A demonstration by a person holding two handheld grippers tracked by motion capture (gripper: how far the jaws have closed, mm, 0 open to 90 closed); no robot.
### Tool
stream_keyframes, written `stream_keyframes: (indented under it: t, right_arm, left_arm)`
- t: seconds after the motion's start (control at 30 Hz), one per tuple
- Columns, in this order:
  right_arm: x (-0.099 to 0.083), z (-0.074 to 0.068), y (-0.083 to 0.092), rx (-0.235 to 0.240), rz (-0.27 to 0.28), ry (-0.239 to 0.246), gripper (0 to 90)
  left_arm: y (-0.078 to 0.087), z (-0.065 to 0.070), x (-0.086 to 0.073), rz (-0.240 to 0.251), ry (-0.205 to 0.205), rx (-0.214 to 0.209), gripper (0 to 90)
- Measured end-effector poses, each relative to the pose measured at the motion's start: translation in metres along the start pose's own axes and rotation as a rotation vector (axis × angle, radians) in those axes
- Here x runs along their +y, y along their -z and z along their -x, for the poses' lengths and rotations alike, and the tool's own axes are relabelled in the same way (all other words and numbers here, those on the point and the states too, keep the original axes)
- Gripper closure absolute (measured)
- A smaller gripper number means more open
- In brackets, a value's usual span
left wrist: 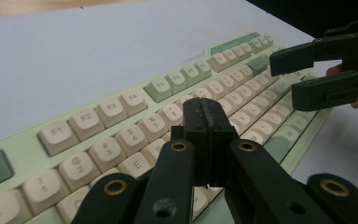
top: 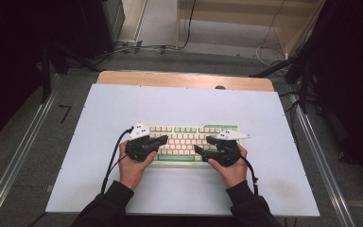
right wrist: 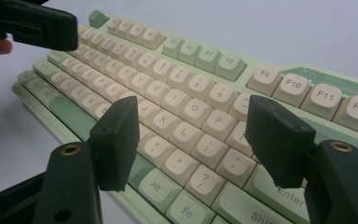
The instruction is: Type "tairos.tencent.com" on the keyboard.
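1. Black sleeves enter the high view at the bottom edge, cut off there; each hand grips a tool over the keyboard [top: 189,142].
2. Left tool [top: 163,140]: in its own view the jaws are pressed together with nothing between them, tips over the number row. From above, this closure is hard to make out.
3. Right tool [top: 202,144]: its own view shows the jaws spread wide above the letter keys, pinching nothing. Whether the tips touch any key cannot be told.
4. Keyboard: mint-green case with cream keys, lying near the middle of the pale surface [top: 123,104]. Key legends read in both tool views but blur in the high view; both hands hide its near corners there.
5. Farther off, a wooden edge [top: 184,79] borders the surface; beyond it the floor is dim.
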State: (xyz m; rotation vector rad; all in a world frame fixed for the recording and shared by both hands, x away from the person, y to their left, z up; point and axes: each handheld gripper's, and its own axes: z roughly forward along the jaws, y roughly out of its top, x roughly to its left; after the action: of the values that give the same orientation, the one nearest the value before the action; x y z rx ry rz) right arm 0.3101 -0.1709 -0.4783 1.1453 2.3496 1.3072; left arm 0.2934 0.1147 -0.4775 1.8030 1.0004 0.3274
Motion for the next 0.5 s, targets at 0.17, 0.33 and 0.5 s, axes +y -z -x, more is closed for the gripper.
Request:
stream_keyframes:
  t: [0.17,0.33,0.5]
  right_arm:
    - [-0.002,0.002,0.003,-0.005,0.004,-0.006,33.9]
    - [-0.002,0.003,0.004,-0.005,0.005,-0.012,34.1]
    - [-0.002,0.002,0.004,-0.002,0.006,-0.011,34.3]
  left_arm:
    - [-0.014,0.002,0.002,-0.036,-0.011,0.014,90.0]
    - [-0.023,0.001,0.001,-0.065,-0.016,0.033,90.0]
    - [-0.031,-0.002,-0.001,-0.096,-0.014,0.053,90.0]
